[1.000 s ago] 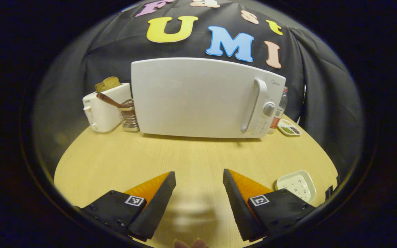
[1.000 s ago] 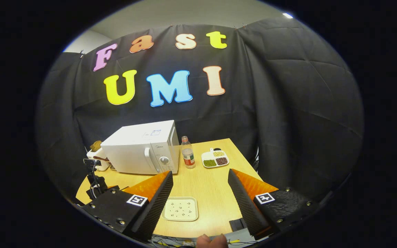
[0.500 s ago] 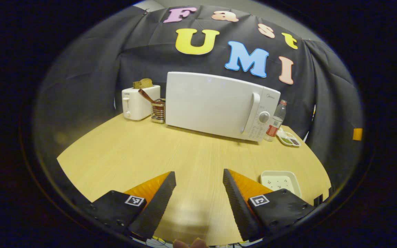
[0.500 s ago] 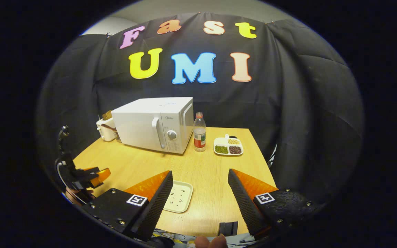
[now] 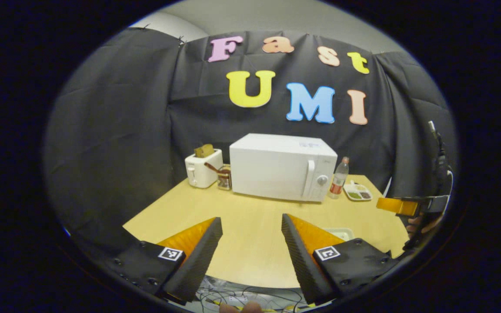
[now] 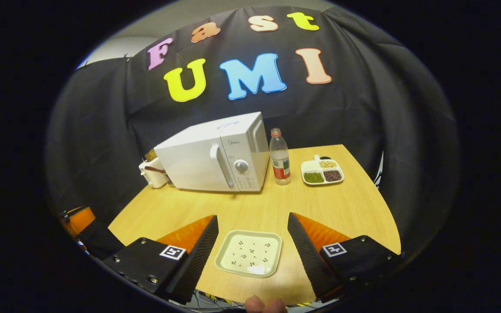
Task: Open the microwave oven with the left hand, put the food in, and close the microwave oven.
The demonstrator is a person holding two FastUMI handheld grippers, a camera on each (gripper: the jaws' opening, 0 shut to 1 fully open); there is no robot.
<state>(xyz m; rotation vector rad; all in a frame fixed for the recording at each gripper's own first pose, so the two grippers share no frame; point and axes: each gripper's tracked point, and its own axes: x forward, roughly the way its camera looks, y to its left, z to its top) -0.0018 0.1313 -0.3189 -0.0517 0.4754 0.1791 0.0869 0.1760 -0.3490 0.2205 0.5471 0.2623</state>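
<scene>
Black cloth is hanging behind a pale wooden table, and I am holding both tools back over its near edge, well short of everything. My left gripper is keeping its jaws wide apart with nothing between them, aimed at the white microwave, which is sitting far ahead of the jaws with its door closed and its handle toward the right side, so I judge the door pull comes first. My right gripper is also spread and empty, hovering so the small square dish lies just ahead between its jaws (presumably the food, parked close for an easy pick). Beyond it are standing a bottle and a sectioned tray, beside the oven and clear of the door's swing.
</scene>
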